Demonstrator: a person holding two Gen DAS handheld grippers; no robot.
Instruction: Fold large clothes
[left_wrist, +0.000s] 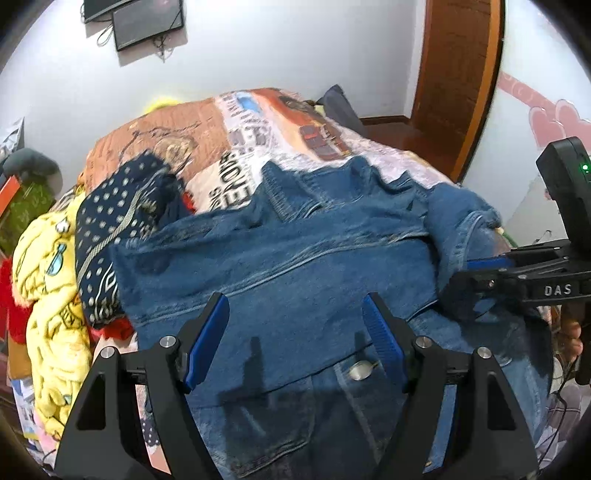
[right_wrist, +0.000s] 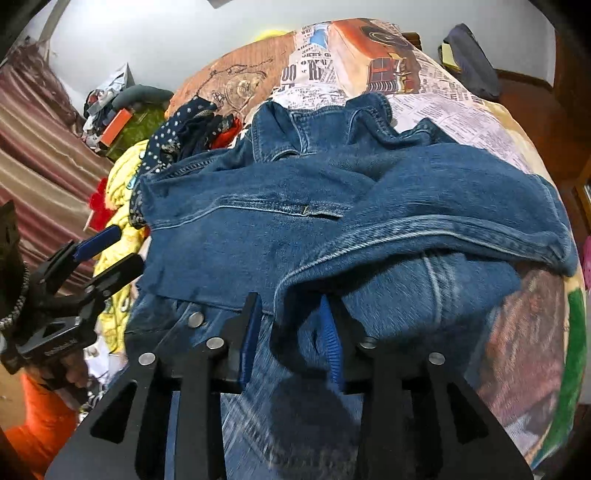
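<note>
My left gripper hangs above the denim jacket, jaws spread wide, nothing between the blue pads and no cloth touched. The jacket lies across the middle of the bed, filling the left view from nine o'clock to three o'clock, one sleeve folded across its body. At nine o'clock a heap holds three garments: one yellow fleece, one navy dotted piece, one red item mostly hidden. One metal button shows at six o'clock, just under my right-hand pad.

My right gripper sits at six o'clock in its own view, jaws narrow and only part open. A fold of the sleeve lies in the gap; whether the pads press on it I cannot tell, as the cloth there is blurred. Seen from the left camera, this gripper enters at three o'clock, its tips at the sleeve's cuff. One dark pillow rests at one o'clock, at the bed's far corner.
</note>
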